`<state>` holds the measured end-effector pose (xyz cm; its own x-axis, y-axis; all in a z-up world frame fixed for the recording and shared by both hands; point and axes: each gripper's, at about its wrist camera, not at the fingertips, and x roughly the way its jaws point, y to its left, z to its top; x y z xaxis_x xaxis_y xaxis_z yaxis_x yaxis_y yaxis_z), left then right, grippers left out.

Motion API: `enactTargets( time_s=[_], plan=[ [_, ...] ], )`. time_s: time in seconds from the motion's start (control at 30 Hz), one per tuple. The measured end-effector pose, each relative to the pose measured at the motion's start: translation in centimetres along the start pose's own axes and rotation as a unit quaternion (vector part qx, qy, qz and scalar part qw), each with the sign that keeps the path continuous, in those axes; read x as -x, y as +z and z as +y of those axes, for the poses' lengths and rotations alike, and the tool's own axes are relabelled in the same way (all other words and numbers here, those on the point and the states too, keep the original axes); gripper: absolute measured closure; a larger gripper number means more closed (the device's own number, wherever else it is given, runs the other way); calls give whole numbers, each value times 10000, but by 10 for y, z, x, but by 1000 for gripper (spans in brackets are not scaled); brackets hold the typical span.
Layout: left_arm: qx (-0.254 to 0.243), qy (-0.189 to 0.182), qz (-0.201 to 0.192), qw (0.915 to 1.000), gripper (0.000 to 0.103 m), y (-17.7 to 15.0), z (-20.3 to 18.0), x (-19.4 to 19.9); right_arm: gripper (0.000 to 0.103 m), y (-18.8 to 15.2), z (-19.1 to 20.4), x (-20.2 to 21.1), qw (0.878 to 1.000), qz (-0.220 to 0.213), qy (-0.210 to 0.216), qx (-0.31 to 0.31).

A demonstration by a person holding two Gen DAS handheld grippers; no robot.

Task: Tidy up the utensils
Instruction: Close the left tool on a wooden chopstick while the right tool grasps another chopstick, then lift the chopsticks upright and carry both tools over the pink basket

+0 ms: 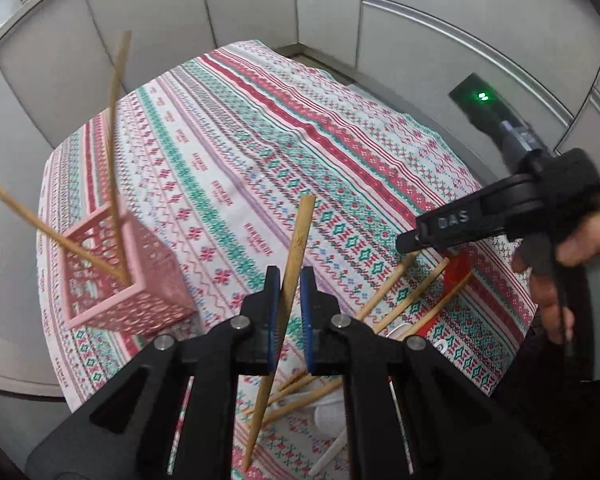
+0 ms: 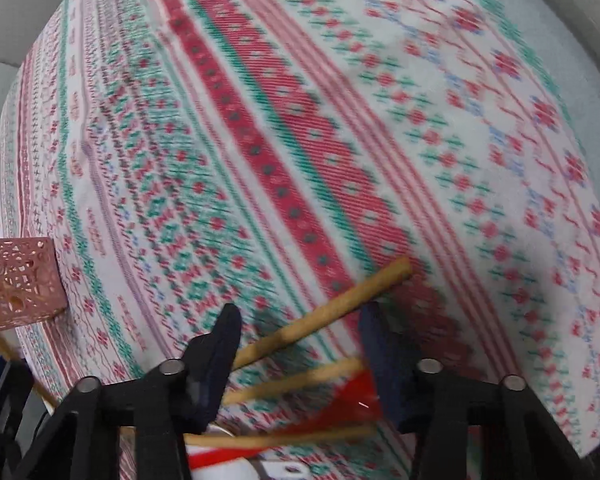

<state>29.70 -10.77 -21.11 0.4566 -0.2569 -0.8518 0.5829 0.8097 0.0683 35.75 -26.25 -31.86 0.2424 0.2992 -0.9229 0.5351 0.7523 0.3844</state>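
My left gripper (image 1: 289, 280) is shut on a wooden chopstick (image 1: 298, 236) and holds it upright above the table. A pink lattice basket (image 1: 140, 300) stands to its left with two chopsticks (image 1: 116, 120) leaning in it. My right gripper (image 2: 300, 320) is open above several loose chopsticks (image 2: 320, 312) lying on the cloth by a red plastic piece (image 2: 356, 396). The right gripper also shows in the left wrist view (image 1: 416, 240), over the same pile of chopsticks (image 1: 404, 292). The basket shows at the left edge of the right wrist view (image 2: 20, 280).
A patterned red, green and white tablecloth (image 1: 260, 140) covers the table. Grey partition walls (image 1: 220, 8) surround it. More chopsticks (image 1: 300, 392) and a white utensil (image 1: 332, 448) lie under my left gripper near the front edge.
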Motion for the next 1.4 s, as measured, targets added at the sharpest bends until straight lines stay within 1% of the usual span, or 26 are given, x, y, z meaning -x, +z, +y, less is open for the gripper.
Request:
enactTargets(
  time_s=[0.07,0.27,0.33,0.4,0.53,0.6,0.73,0.77,0.83,0.93,1.07,1.1,1.13,1.2,1.3,1.33,1.4],
  plan=[
    [75,-4,-38,10000,93,-4,5,6,56,4,10,-4,9999,-89,-97,94],
    [259,-3,-142,9996,94,-17,20,20,67,14,33,-11,9972,-458,-564,197],
    [305,10,-160,9994,94,-22,25,24,76,19,38,-13,9958,-596,-671,155],
    [351,12,-171,9992,95,-25,28,26,81,23,39,-14,9950,-718,-686,48],
    [464,18,-211,9987,95,-31,36,31,90,33,36,-17,9947,-874,-440,-327],
    [525,11,-236,9983,95,-33,41,34,92,36,31,-18,9944,-874,-225,-550],
    [657,6,-318,9973,95,-35,49,40,95,43,15,-19,9917,-794,280,-976],
    [678,2,-330,9972,95,-34,50,41,95,45,11,-20,9898,-773,482,-1093],
    [747,-8,-386,9965,95,-34,54,45,96,47,6,-19,9867,-736,749,-1244],
    [835,-23,-487,9953,95,-34,59,51,97,48,-1,-11,9828,-778,1035,-1318],
    [973,-6,-691,9928,95,-33,64,66,97,45,1,10,9784,-911,1358,-1261],
    [988,0,-736,9924,95,-32,64,69,99,43,1,18,9775,-960,1432,-1213],
    [1009,3,-812,9916,95,-32,65,74,103,38,-1,27,9765,-1013,1514,-1151],
    [1060,13,-964,9897,95,-31,67,85,103,34,4,42,9748,-1141,1634,-1006],
    [1152,7,-1131,9869,95,-29,72,95,103,27,11,61,9749,-1318,1626,-759],
    [1201,-8,-1171,9858,95,-29,73,98,103,25,12,65,9760,-1332,1576,-697],
    [1269,-58,-1211,9845,95,-28,75,101,102,25,16,69,9814,-1384,1236,-501]
  ],
)
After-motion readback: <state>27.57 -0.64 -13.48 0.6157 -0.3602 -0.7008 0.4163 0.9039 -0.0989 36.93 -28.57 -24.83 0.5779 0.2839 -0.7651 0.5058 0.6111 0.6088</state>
